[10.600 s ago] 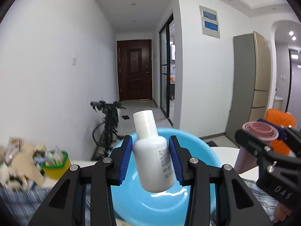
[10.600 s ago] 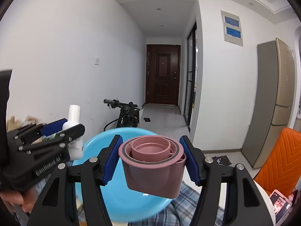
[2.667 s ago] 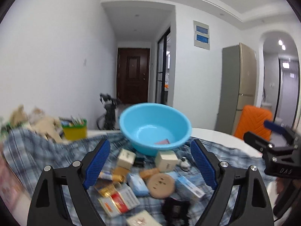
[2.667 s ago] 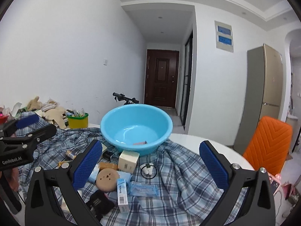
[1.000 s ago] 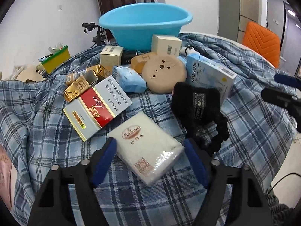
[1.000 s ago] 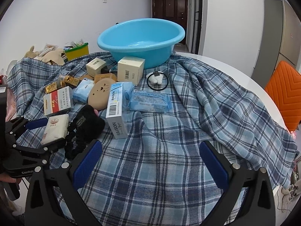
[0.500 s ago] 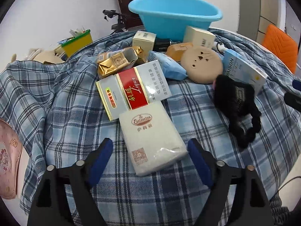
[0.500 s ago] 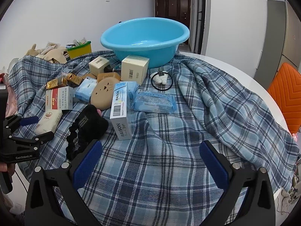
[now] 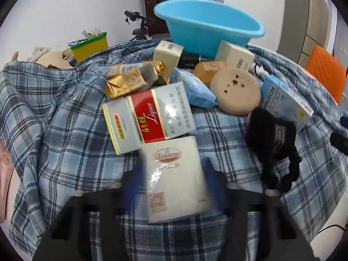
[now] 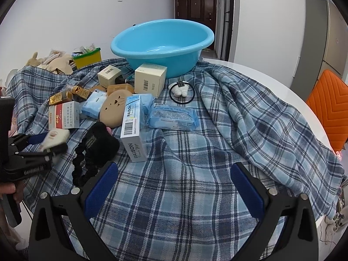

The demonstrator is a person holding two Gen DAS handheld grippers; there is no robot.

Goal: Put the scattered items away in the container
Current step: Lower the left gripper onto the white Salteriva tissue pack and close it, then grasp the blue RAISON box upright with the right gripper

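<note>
- On the plaid cloth [image 10: 228, 100]: left gripper [image 9: 174, 187] jaws closing around white tissue pack [image 9: 174, 174], pads at its sides.
- Right gripper [image 10: 174, 193] spread wide, empty.
- Blue basin [image 10: 163, 41] behind the clutter.

A blue-and-white plaid cloth [image 10: 250, 113] was seen under a light-blue basin [image 10: 163, 43]. A silver carton [image 9: 148, 117] was banded in red and edged in gold. A white tissue pack [image 9: 176, 176] was marked with a brown oval logo. A black scrunchie [image 9: 274, 148], gold packets [image 9: 132, 80] and an orange chair [image 10: 332, 108] were shown.
</note>
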